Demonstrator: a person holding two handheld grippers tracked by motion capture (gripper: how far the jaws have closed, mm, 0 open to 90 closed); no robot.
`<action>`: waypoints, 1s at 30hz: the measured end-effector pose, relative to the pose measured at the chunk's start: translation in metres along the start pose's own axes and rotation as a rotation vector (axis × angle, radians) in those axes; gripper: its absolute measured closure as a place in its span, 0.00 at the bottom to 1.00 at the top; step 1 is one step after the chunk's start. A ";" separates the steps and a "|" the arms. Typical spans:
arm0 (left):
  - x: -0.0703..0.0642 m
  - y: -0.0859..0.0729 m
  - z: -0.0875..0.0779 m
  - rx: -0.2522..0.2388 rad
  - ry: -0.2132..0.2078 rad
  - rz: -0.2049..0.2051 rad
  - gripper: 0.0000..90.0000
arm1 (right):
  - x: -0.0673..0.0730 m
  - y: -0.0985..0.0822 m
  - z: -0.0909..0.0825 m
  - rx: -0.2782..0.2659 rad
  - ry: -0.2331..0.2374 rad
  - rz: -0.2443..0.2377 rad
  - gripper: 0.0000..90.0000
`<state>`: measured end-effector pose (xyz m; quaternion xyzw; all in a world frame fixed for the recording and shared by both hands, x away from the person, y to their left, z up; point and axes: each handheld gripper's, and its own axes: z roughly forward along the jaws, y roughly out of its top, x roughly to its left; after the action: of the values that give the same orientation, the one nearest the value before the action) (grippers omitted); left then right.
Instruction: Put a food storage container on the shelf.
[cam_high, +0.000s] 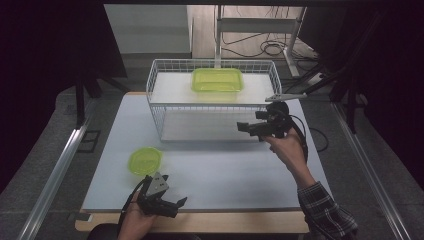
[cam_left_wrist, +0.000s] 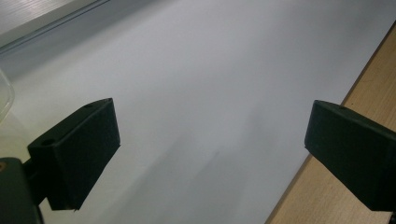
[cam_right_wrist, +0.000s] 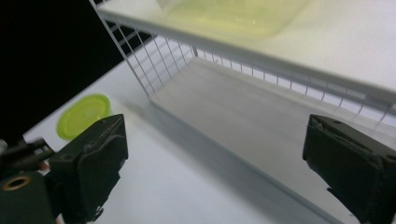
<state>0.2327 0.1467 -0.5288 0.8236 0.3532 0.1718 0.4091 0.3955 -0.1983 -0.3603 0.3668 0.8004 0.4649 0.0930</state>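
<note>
A green rectangular container (cam_high: 218, 80) lies on the upper shelf of a white wire rack (cam_high: 155, 107); from below it is a yellow-green blur (cam_right_wrist: 233, 16). A round green dish (cam_high: 145, 161) sits on the white mat at front left, also in the right gripper view (cam_right_wrist: 84, 115). My right gripper (cam_high: 246, 129) hovers in front of the rack's right end, pointing left toward its lower level, open with nothing between its jaws (cam_right_wrist: 215, 163). My left gripper (cam_high: 177, 206) rests low by the table's front edge, just behind the round dish, also open and empty (cam_left_wrist: 210, 149).
The white mat (cam_high: 225, 170) covers a wooden table whose bare edge (cam_left_wrist: 364, 84) runs along the front. The rack's lower shelf (cam_right_wrist: 243, 116) is bare. Metal rails (cam_high: 55, 170) flank the table, with a desk frame and cables behind the rack.
</note>
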 end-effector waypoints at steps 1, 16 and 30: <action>0.000 0.000 0.000 0.000 0.000 0.000 0.03 | 0.000 -0.003 0.001 0.003 -0.004 -0.016 0.05; 0.000 0.000 0.000 0.009 -0.002 -0.001 0.03 | 0.008 -0.048 0.005 0.036 -0.025 -0.069 0.00; 0.000 0.000 0.001 0.022 0.002 0.005 0.03 | 0.010 -0.085 0.006 0.007 -0.041 -0.061 0.01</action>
<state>0.2329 0.1462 -0.5297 0.8287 0.3536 0.1696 0.3992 0.3488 -0.2132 -0.4305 0.3520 0.8109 0.4513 0.1223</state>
